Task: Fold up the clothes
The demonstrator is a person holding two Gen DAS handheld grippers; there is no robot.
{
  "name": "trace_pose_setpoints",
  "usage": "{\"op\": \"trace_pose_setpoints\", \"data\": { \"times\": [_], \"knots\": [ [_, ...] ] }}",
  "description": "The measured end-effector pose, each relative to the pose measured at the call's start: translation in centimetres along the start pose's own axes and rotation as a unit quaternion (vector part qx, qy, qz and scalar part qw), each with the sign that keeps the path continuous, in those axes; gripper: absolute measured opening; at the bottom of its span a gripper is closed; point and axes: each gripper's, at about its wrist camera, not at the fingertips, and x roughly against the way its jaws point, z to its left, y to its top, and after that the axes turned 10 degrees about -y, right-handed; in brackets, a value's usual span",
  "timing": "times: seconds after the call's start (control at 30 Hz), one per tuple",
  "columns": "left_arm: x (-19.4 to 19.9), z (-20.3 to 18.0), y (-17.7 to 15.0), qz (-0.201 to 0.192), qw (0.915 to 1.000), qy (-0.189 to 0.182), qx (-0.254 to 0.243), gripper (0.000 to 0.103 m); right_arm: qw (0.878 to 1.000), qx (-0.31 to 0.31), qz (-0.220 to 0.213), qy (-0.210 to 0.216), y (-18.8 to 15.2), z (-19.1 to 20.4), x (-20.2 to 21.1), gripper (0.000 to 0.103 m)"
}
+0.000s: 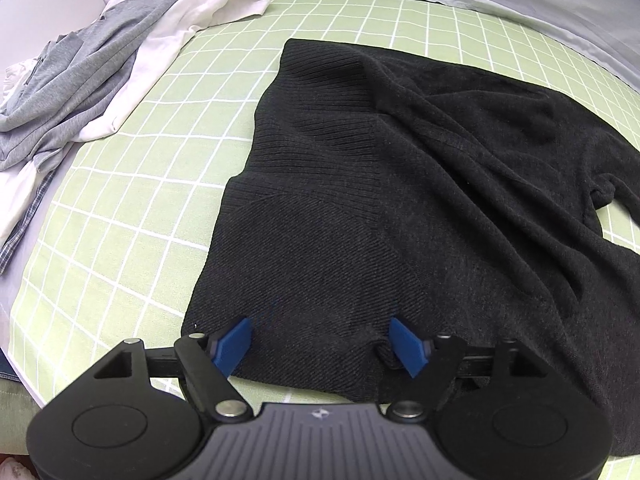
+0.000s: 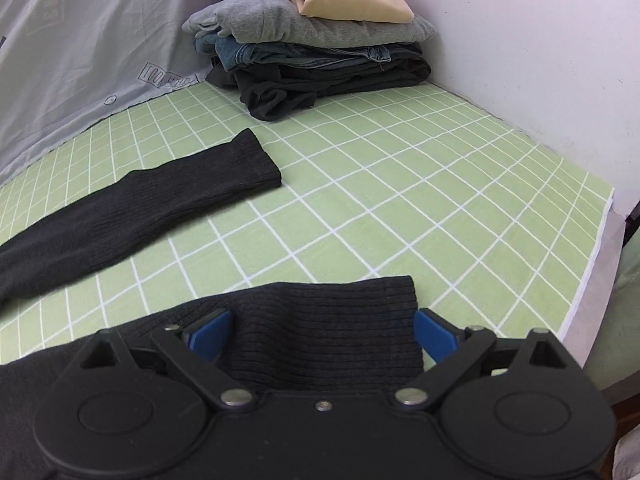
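1. Far left on the bed (image 1: 132, 184), a loose heap of grey and white clothes (image 1: 84, 80) lies crumpled, well apart from the work.
2. The black sweater (image 1: 400, 184) is spread across the green checked sheet. Its ribbed hem runs along the left side, and its body stretches away to the right in soft wrinkles.
3. The left tool (image 1: 322, 344) sits low at the sweater's near edge, its blue fingers (image 1: 234, 344) spread wide with knit fabric between them and nothing pinched.
4. The right tool (image 2: 322, 336) hovers over a ribbed sleeve cuff (image 2: 340, 320), fingers likewise spread and straddling it. The cuff's long axis points straight ahead of the tool.
5. The other sleeve (image 2: 160, 204) lies flat, beyond and to the left, angling toward the far corner.
6. A folded stack (image 2: 320, 44) stands in that corner, well clear.
7. I judge the near cuff is the right tool's to take, being directly beneath it; the hem side is nearer the left.
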Motion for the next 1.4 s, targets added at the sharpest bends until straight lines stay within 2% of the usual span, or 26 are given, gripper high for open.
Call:
{"op": "trace_pose_setpoints", "data": {
  "times": [0.17, 0.37, 0.5, 0.67, 0.8, 0.97, 1.1, 1.2, 1.27, 1.3, 1.33, 1.4],
  "knots": [
    [-0.1, -0.6, 0.3, 0.006, 0.9998, 0.018, -0.006, 0.078, 1.000, 0.027, 0.013, -0.008, -0.2, -0.1, -1.5, 0.101],
    [-0.2, -1.1, 0.5, 0.012, 0.9992, 0.032, -0.021, 0.083, 0.999, -0.011, 0.027, 0.017, -0.5, -1.6, -2.7, 0.103],
    [-0.2, -0.7, 0.4, 0.011, 0.9994, 0.026, -0.018, 0.084, 1.000, -0.004, 0.020, 0.024, -0.1, -2.4, -3.3, 0.103],
    [-0.2, -0.1, 0.3, 0.005, 0.9996, 0.016, -0.021, 0.088, 0.999, 0.040, 0.005, 0.035, 1.2, -3.1, -4.3, 0.103],
    [0.0, 0.5, 0.0, 0.004, 0.9998, 0.016, -0.007, 0.088, 0.996, 0.076, 0.003, 0.039, 2.3, -3.1, -4.2, 0.102],
    [1.4, 1.7, -1.0, -0.011, 0.9992, 0.002, 0.039, 0.087, 0.998, 0.033, 0.002, 0.051, 2.3, -4.2, -2.8, 0.099],
    [2.4, 2.7, -2.0, -0.017, 0.9967, -0.015, 0.077, 0.079, 0.999, -0.011, 0.014, 0.038, 1.6, -5.3, -2.7, 0.099],
    [2.7, 3.8, -2.4, -0.028, 0.9909, -0.037, 0.126, 0.064, 0.998, -0.044, 0.024, 0.027, 1.0, -6.2, -2.7, 0.095],
    [2.7, 4.6, -2.7, -0.040, 0.9832, -0.060, 0.167, 0.054, 0.997, -0.067, 0.033, 0.025, 0.7, -6.7, -2.9, 0.090],
    [2.5, 4.8, -2.7, -0.044, 0.9802, -0.066, 0.182, 0.052, 0.996, -0.074, 0.040, 0.026, 0.6, -6.9, -3.1, 0.083],
    [2.4, 4.9, -2.7, -0.046, 0.9779, -0.068, 0.192, 0.052, 0.995, -0.080, 0.047, 0.026, 0.6, -6.9, -3.3, 0.076],
    [2.0, 4.8, -2.5, -0.048, 0.9769, -0.063, 0.199, 0.052, 0.996, -0.075, 0.047, 0.019, 0.6, -6.7, -3.4, 0.074]
  ]
}}
